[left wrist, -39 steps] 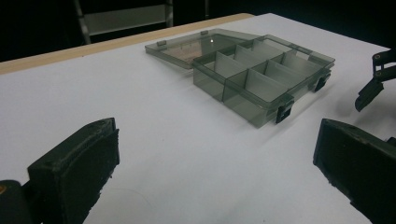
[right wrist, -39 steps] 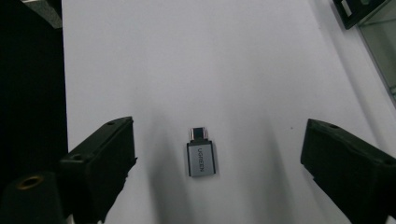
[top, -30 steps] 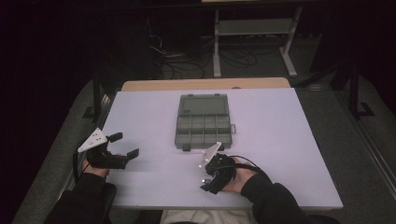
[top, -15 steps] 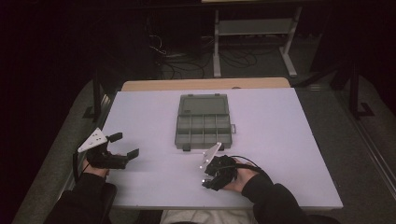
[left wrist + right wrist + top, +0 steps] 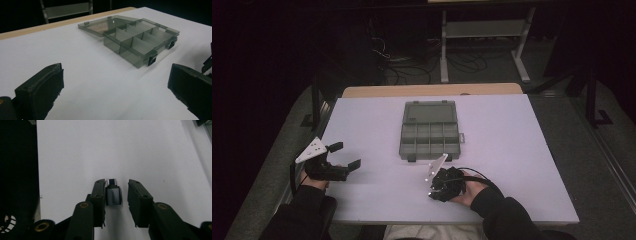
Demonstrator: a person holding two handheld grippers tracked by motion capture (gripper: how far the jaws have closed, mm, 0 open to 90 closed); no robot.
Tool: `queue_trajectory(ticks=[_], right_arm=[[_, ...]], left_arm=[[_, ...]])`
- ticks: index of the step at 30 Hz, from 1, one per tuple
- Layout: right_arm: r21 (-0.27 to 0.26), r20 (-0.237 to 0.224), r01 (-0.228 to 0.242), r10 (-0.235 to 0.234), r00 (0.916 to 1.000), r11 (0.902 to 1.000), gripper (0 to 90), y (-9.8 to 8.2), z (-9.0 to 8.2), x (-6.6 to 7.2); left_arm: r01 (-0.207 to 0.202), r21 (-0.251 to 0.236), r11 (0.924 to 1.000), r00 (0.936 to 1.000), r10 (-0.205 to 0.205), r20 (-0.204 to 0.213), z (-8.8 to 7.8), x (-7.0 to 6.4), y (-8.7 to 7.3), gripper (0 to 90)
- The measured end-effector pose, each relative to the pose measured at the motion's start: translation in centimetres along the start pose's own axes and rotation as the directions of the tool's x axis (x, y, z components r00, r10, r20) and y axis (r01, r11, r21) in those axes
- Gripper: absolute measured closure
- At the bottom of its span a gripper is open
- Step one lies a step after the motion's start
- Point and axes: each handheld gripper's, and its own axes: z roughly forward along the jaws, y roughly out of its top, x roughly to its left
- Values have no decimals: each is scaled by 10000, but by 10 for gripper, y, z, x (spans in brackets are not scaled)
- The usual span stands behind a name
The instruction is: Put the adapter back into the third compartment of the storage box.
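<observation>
Adapter (image 5: 113,194), small, grey and printed with white lettering, lies on the white table (image 5: 125,150) between the two black jaws of the right gripper (image 5: 115,195) in the right gripper view. One jaw sits against the adapter's side while a gap separates the other jaw from it; the jaws have just been closing in on the adapter but do not yet pinch it from both sides. A metal plug end pokes out of the adapter, pointing away from the camera.

From the high view, the right gripper (image 5: 438,186) rests low on the table's near edge, held in the person's right hand (image 5: 469,190), just in front of a smoky-grey compartment box (image 5: 430,131) whose lid lies flat, folded back. The adapter itself is too small to make out from above. The left gripper (image 5: 346,156) is near the table's left edge, well apart from the box, its jaws spread wide with nothing between them.

Seen from the left gripper view, the left gripper's two jaws stand far apart over bare table, with the open compartment box (image 5: 140,42) beyond them, its dividers visible.
</observation>
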Motion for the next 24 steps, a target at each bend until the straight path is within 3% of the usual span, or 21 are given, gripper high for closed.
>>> queue_trajectory(ticks=[5,10,16,24], right_arm=[[-6,45,-106,106,9999,9999,744,0,-1,-1],[-13,-4,-248,248,9997,9997,748,0,-1,-3],[-462,-166,-537,529,9985,9975,750,0,-11,-8],[-764,35,-554,559,9984,9955,751,4,-25,-14]], left_arm=[[0,2,10000,10000,0,-3,0,0,0,0],[-2,2,10000,10000,2,2,0,0,0,0],[12,15,10000,10000,-12,-8,0,0,0,0],[12,9,10000,10000,-12,-11,0,0,0,0]])
